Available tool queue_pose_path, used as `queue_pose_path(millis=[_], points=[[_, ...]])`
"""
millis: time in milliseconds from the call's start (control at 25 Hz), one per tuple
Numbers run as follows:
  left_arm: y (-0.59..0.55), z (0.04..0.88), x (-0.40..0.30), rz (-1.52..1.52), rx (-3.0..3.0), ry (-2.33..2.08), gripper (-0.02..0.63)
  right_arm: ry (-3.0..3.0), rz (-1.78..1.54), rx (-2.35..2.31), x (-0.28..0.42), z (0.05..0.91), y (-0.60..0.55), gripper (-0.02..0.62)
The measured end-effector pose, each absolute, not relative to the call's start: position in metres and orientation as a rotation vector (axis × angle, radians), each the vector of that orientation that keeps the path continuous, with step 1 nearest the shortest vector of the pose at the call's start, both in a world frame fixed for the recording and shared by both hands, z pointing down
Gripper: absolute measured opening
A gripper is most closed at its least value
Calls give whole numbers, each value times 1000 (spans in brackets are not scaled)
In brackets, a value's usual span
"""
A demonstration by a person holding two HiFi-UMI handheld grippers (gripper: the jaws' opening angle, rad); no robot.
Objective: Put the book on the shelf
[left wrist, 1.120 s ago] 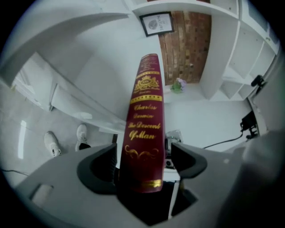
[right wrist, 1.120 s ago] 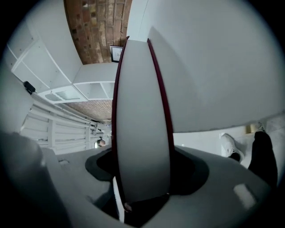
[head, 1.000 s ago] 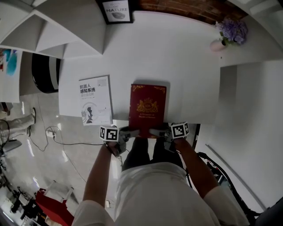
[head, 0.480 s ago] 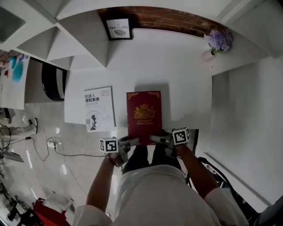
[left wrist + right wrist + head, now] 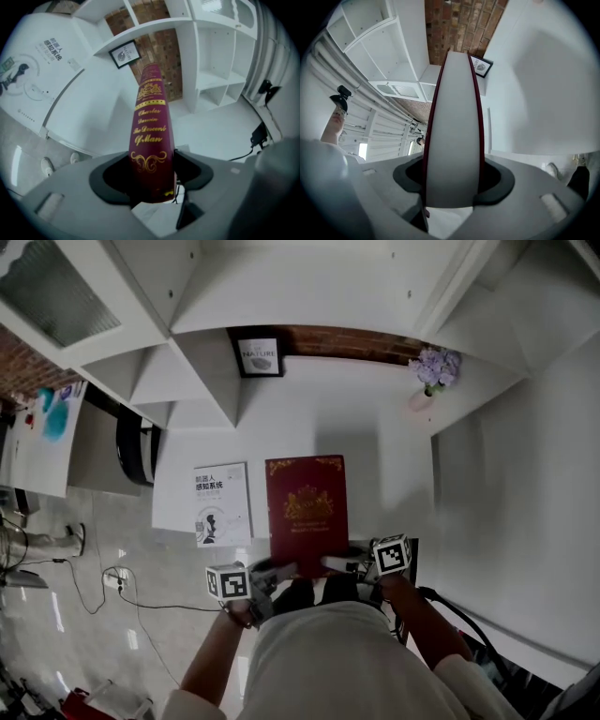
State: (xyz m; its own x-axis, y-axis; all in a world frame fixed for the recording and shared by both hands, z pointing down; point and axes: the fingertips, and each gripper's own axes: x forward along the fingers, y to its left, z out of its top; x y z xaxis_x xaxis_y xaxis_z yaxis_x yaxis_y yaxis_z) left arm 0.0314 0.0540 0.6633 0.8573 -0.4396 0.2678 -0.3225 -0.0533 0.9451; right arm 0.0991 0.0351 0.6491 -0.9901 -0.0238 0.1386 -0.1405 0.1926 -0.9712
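Head view: the red book [image 5: 307,512], its near edge held by the left gripper [image 5: 279,569] and right gripper [image 5: 334,562], has lifted off the desk [image 5: 309,418] toward the far shelf [image 5: 281,296]

Left gripper view: the jaws pinch its spine

Right gripper view: the jaws clamp its page edge, so the carry has likely begun

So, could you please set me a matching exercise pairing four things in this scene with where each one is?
Things: 1. red book; 2. white book; 3. framed picture; 4. purple flowers.
Places: a. back right of the desk; b. held by the left gripper and right gripper; c. flat on the desk, left of the red book; d. against the brick wall.
Pairs: 1-b; 2-c; 3-d; 4-a.
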Motion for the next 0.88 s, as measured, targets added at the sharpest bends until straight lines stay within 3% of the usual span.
queue_pose_path(millis=[880], points=[[53,487,30,-173,1756,-588,293,-2516,1908,243,102,478,40,256]])
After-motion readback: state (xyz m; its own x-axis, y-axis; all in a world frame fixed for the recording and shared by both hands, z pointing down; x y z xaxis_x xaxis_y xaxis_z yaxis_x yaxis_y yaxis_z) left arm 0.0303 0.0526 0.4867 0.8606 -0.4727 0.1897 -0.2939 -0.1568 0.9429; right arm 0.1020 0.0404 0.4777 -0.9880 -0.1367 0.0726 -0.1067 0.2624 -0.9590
